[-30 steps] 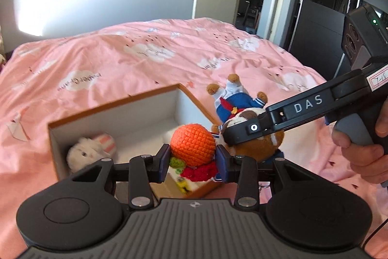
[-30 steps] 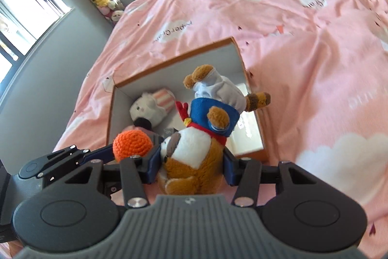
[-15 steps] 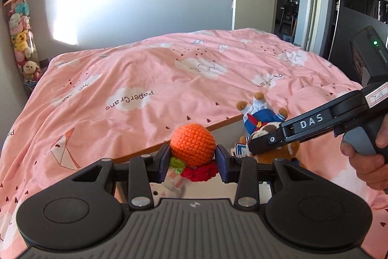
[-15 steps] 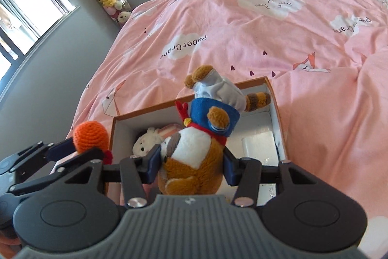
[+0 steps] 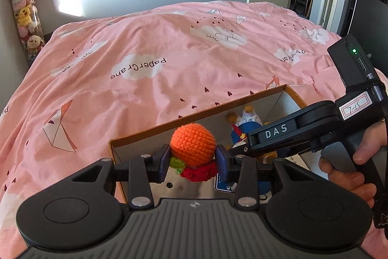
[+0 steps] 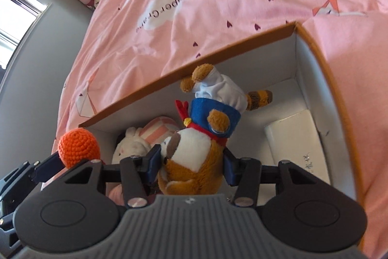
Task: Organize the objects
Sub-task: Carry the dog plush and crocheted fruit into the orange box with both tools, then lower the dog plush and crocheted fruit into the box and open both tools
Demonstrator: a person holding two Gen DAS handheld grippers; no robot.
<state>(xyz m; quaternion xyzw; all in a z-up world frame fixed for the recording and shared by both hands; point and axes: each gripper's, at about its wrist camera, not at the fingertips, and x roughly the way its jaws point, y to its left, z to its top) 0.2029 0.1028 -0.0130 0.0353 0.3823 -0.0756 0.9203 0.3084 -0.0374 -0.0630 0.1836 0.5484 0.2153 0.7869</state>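
The left claw (image 5: 192,163) pinches a round orange crocheted toy (image 5: 193,147) above the cardboard box (image 6: 322,69) on the bed (image 5: 145,52); the right claw (image 6: 192,168) clamps a fuzzy brown plush animal (image 6: 194,157) upside down over it, half hiding a striped white plush (image 6: 143,140).

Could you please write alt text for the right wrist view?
The right gripper holds a brown plush dog upside down over an open cardboard box on a pink bed; a white bunny plush lies inside.

Orange crocheted ball (image 5: 193,144), blue-and-white-dressed brown plush (image 6: 201,137), pink cloud-printed bedspread (image 5: 145,79), orange-rimmed white box (image 6: 312,60)
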